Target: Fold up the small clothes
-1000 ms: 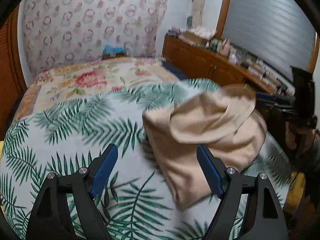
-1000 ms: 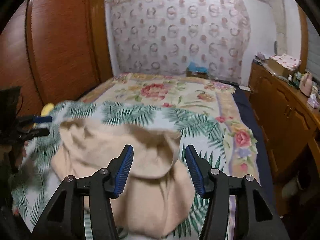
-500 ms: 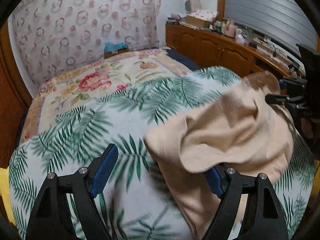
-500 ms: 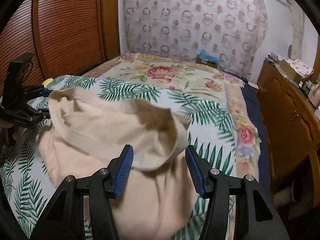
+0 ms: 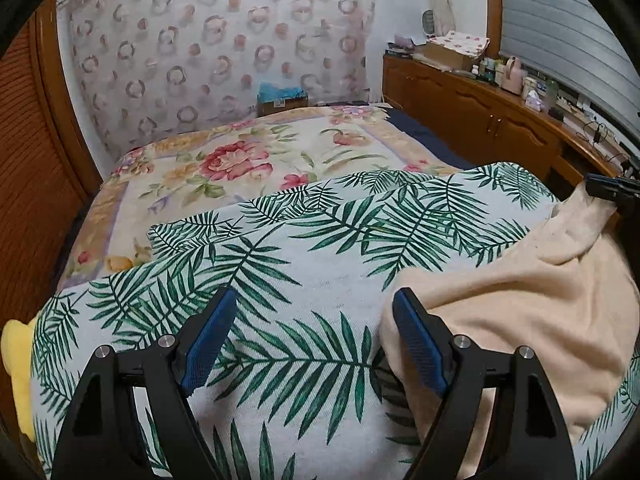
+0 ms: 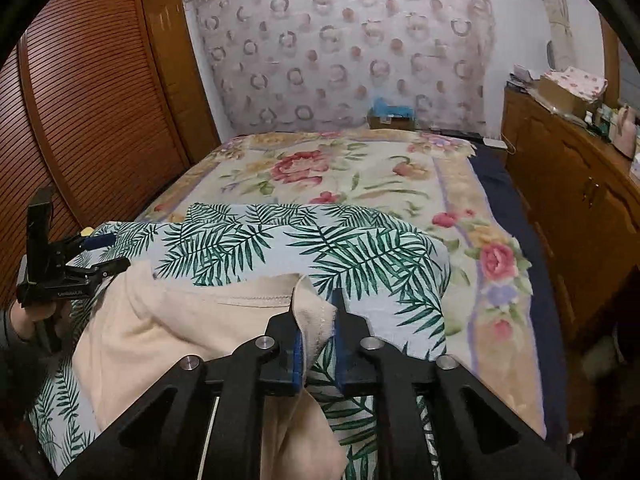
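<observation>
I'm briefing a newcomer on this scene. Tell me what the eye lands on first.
A beige garment lies crumpled on the palm-leaf cloth spread over the near end of the bed. The right gripper has just been closing, with a corner of the garment between its pads. The left gripper hangs open above the leaf print, beside the garment's edge.

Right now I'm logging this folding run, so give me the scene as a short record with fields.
surface: palm-leaf printed cloth spread over a floral bedspread
garment: beige knit top, rumpled
right gripper: jaws have just been closing, garment's corner between them
left gripper: open, holding nothing, garment's edge beside its right finger
stage: no fold laid yet
</observation>
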Available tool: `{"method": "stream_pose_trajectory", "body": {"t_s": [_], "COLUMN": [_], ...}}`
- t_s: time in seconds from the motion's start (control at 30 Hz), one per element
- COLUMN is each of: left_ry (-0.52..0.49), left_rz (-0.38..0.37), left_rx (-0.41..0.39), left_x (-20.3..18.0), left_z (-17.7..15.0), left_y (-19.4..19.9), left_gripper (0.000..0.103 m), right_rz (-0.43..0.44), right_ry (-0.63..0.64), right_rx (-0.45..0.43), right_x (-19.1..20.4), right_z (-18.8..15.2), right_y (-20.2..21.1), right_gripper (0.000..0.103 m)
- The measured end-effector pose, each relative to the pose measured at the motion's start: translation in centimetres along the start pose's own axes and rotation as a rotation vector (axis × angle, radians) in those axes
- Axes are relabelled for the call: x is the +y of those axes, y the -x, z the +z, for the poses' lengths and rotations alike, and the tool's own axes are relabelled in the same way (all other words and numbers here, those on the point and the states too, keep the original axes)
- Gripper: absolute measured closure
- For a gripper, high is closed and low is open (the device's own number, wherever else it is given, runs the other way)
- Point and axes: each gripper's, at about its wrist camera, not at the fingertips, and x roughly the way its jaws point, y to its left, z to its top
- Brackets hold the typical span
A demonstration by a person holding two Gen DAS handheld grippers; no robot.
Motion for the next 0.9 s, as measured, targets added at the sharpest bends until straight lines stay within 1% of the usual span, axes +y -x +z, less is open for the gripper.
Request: {"method": "stream_pose_trajectory", "body": {"t_s": [0.03, 0.1, 0.13, 0.27, 0.37, 0.4, 0.47, 0.5, 0.57, 0.6, 0.67, 0.7, 0.73, 0.77, 0.87, 0.9], "left_ry": [0.001, 0.001, -0.001, -0.015, -0.024, -0.022, -0.01, -0.005, 0.007, 0.01, 0.008, 0.005, -0.001, -0.005, -0.006, -0.002], "left_rz": [-0.005, -0.019, -0.027, -0.059, -0.094, -0.108, -0.157, -0.171, -0.204, -0.215, -0.234, -0.241, -0.248, -0.247, -0.225, -0.216], "left_rx": [-0.006, -0.016, -0.019, -0.026, -0.015, -0.009, 0.018, 0.029, 0.061, 0.07, 0.075, 0.077, 0.078, 0.076, 0.048, 0.037], "left_x": [0.0, 0.0, -0.1, -1.0, -1.6, -1.6, -1.7, -1.7, -1.7, -1.7, -1.9, -2.0, -2.2, -2.3, -2.5, -2.4], "left_z": [-0.1, -0.1, -0.1, -0.1, -0.1, -0.1, 0.1, 0.1, 0.4, 0.5, 0.5, 0.6, 0.6, 0.6, 0.5, 0.4], "left_y": [0.3, 0.7, 0.9, 1.3, 0.8, 0.7, -0.1, -0.4, -1.2, -1.5, -1.8, -1.9, -1.9, -1.9, -1.3, -1.2], "left_gripper": [0.021, 0.021, 0.021, 0.021, 0.021, 0.023, 0.035, 0.037, 0.048, 0.051, 0.07, 0.076, 0.09, 0.094, 0.096, 0.096], "right_rz": [-0.013, -0.026, -0.029, -0.059, -0.006, 0.006, 0.041, 0.052, 0.058, 0.062, 0.064, 0.062, 0.061, 0.06, 0.065, 0.07], "right_ry": [0.006, 0.002, -0.004, 0.008, 0.03, 0.045, 0.07, 0.08, 0.104, 0.116, 0.127, 0.127, 0.126, 0.125, 0.106, 0.096], "right_rx": [-0.005, -0.015, -0.023, -0.068, -0.081, -0.068, -0.022, 0.0, 0.028, 0.052, 0.079, 0.09, 0.098, 0.104, 0.098, 0.09], "right_x": [0.2, 0.6, 0.6, 1.3, 2.0, 2.2, 2.5, 2.3, 2.6, 2.7, 2.7, 2.7, 2.6, 2.5, 2.3, 2.2], "right_z": [-0.1, -0.2, -0.2, -0.2, -1.4, -1.8, -2.6, -2.9, -3.6, -4.0, -4.4, -4.3, -4.2, -4.0, -2.9, -2.3], "right_y": [0.1, 0.7, 1.0, 2.2, 2.5, 2.5, 2.1, 2.2, 1.7, 1.3, 0.6, 0.4, 0.0, -0.4, -1.6, -1.7], "right_gripper": [0.071, 0.049, 0.046, 0.045, 0.045, 0.045, 0.045, 0.045, 0.045, 0.045, 0.045, 0.045, 0.045, 0.045, 0.045, 0.062]}}
